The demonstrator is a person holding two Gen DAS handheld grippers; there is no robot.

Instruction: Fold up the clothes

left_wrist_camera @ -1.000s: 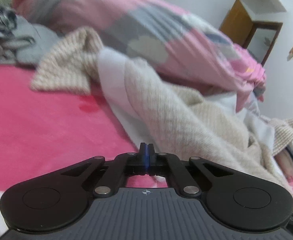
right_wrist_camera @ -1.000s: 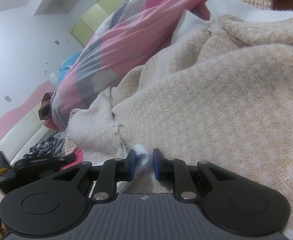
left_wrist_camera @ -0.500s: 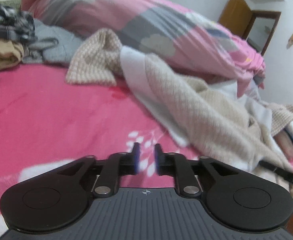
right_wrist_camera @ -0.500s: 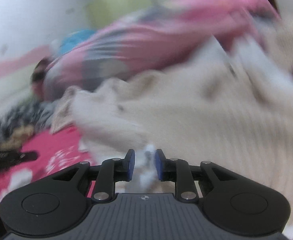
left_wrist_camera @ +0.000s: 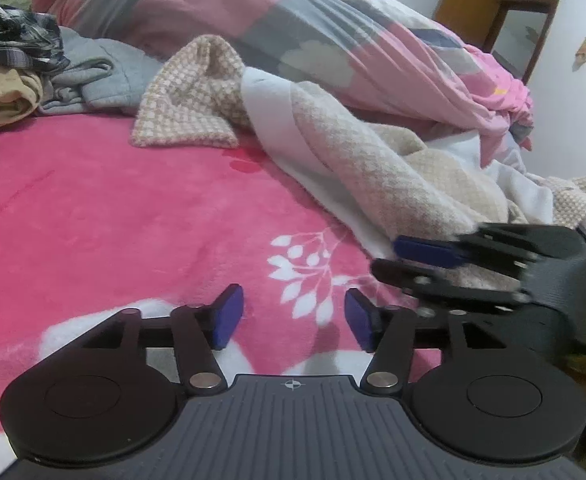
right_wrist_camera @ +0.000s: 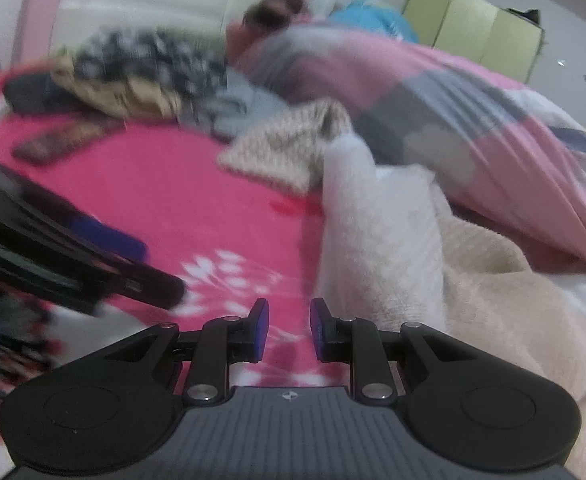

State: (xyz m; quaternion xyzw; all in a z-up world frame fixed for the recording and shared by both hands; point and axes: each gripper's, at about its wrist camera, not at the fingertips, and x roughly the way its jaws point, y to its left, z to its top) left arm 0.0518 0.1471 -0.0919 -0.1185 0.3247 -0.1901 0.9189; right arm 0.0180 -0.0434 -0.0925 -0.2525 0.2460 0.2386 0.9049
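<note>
Opening over the pink bedspread (left_wrist_camera: pixel 105 216), the left gripper (left_wrist_camera: pixel 294 322) has dropped the beige sweater (left_wrist_camera: pixel 389 168); right gripper (right_wrist_camera: pixel 289 330) jaws now apart, empty.

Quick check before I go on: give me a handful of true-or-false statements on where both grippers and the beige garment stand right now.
1. The left gripper has nothing between its fingers. True; its jaws are opening over the bare pink blanket.
2. The right gripper grips the beige garment. False; its jaws stand a little apart with only blanket showing between them, and the garment lies to its right.
3. The beige garment is folded into a neat stack. False; it lies rumpled and stretched out against the pink and grey quilt.
4. A heap of other clothes sits at the far left of the bed. True.
5. The garment has a white lining showing. True.
</note>
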